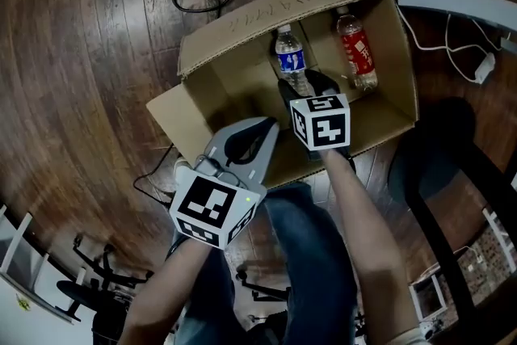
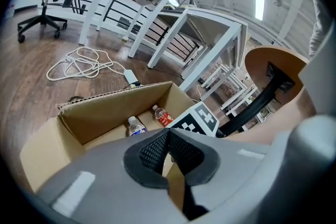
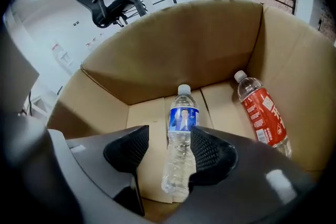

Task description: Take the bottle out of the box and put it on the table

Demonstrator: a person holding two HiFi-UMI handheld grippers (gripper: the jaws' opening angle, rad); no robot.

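Left gripper [image 2: 168, 136], jaws together, hangs idle over the cardboard box [image 1: 242, 22]; right gripper [image 3: 169, 135] jaws apart, straddling the blue-label water bottle [image 3: 184, 118], apparently lined up for clamping.

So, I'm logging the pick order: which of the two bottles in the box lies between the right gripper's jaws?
The blue-labelled bottle, between the open jaws of the right gripper. The red-labelled bottle lies apart, by the side wall of the box.

The box [image 1: 380, 20] is tan cardboard, the floor [image 1: 81, 52] dark brown wood grain, the blue-labelled bottle [image 1: 291, 61] and red-labelled bottle [image 1: 357, 52] clear with white caps, the left tool [image 1: 271, 125] grey with black textured pads, and it and the right tool [image 1: 308, 82] bear black-and-white square markers.
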